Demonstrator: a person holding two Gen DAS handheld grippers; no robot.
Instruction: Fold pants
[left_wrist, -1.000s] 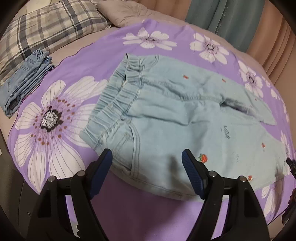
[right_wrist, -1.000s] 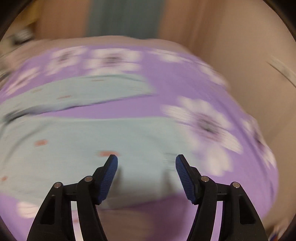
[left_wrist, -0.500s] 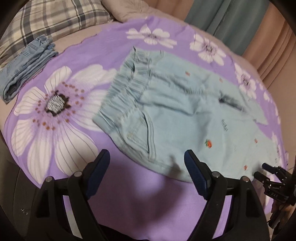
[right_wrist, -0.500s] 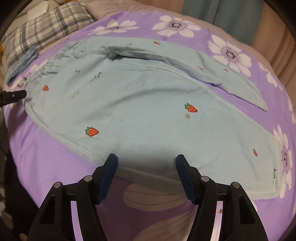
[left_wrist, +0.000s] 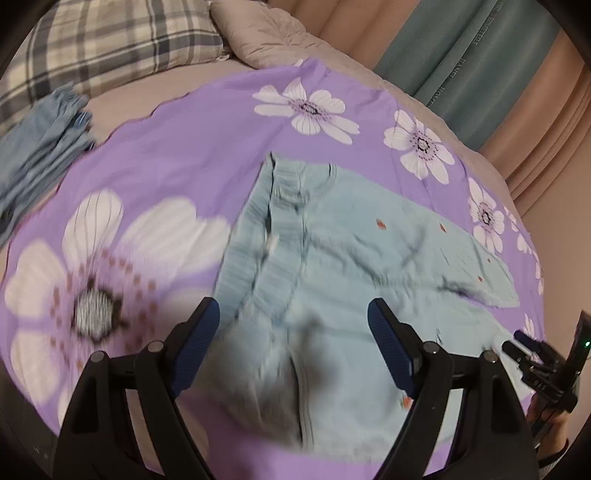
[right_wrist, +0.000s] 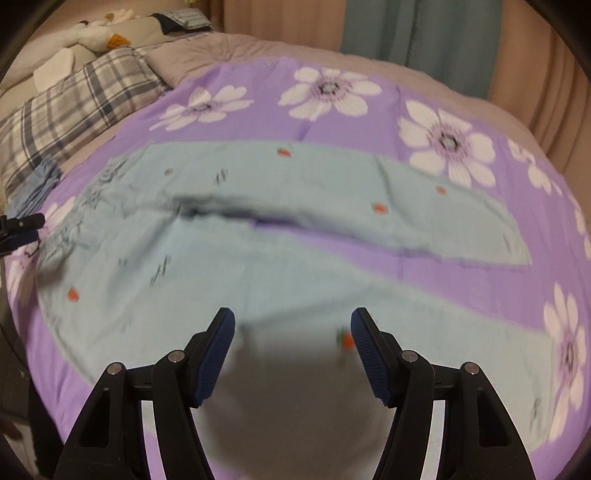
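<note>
Light blue pants (left_wrist: 332, 266) with small strawberry prints lie flat on a purple flowered sheet (left_wrist: 177, 158), waistband to the left, legs spread to the right (right_wrist: 295, 236). My left gripper (left_wrist: 293, 343) is open, low over the waist and hip area. My right gripper (right_wrist: 291, 347) is open, low over the near leg, casting a shadow on it. The right gripper's tip shows at the left view's right edge (left_wrist: 535, 354), and the left gripper's tip at the right view's left edge (right_wrist: 22, 229). Both views are motion blurred.
A folded pile of darker blue jeans (left_wrist: 40, 147) lies at the sheet's left edge. A plaid pillow (left_wrist: 110, 44) and a beige pillow (left_wrist: 266, 33) are behind. Teal and beige curtains (left_wrist: 480, 66) hang at the far side. Stuffed toys (right_wrist: 92, 33) sit far back.
Both grippers have moved forward and down toward the pants. The left one is now over the waist, the right one over the near leg. Both stay open.
</note>
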